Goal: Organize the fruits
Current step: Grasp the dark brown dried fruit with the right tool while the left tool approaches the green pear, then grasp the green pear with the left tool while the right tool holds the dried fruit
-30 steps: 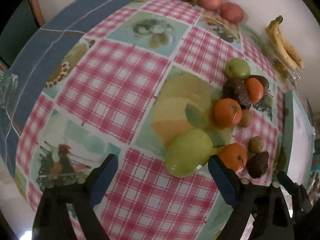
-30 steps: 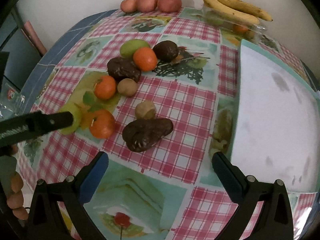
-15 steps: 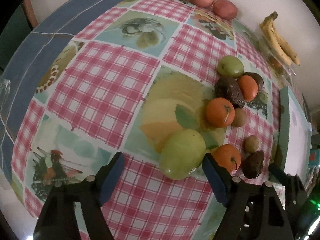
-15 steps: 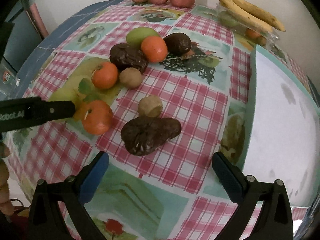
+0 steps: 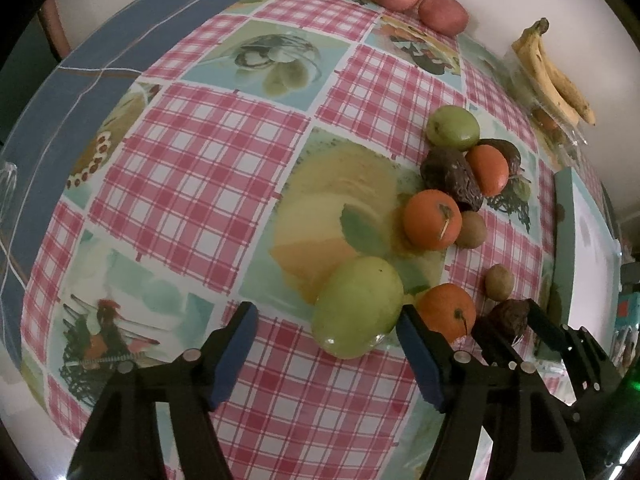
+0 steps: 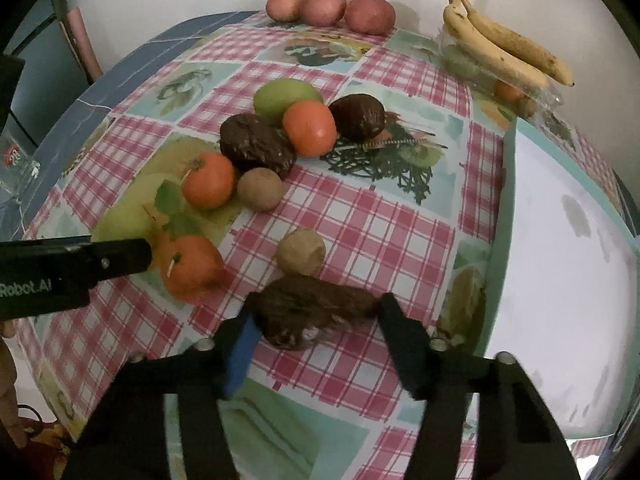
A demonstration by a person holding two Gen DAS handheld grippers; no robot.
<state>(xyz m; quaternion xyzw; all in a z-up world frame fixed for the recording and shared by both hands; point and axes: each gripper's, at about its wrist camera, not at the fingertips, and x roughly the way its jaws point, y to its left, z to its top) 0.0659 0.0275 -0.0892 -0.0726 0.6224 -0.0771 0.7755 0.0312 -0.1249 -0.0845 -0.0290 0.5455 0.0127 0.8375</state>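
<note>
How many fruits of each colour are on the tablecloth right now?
Green: 2
Orange: 3 loose
Dark brown: 3
Tan-brown, small: 2
Reddish: 3
Yellow bananas: 2
Total: 15, not counting fruit inside the clear container.

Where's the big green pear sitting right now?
In the left wrist view the green pear lies low and centre on the tablecloth, between the open fingers of the left gripper, close to its right finger, with an orange beside it.
</note>
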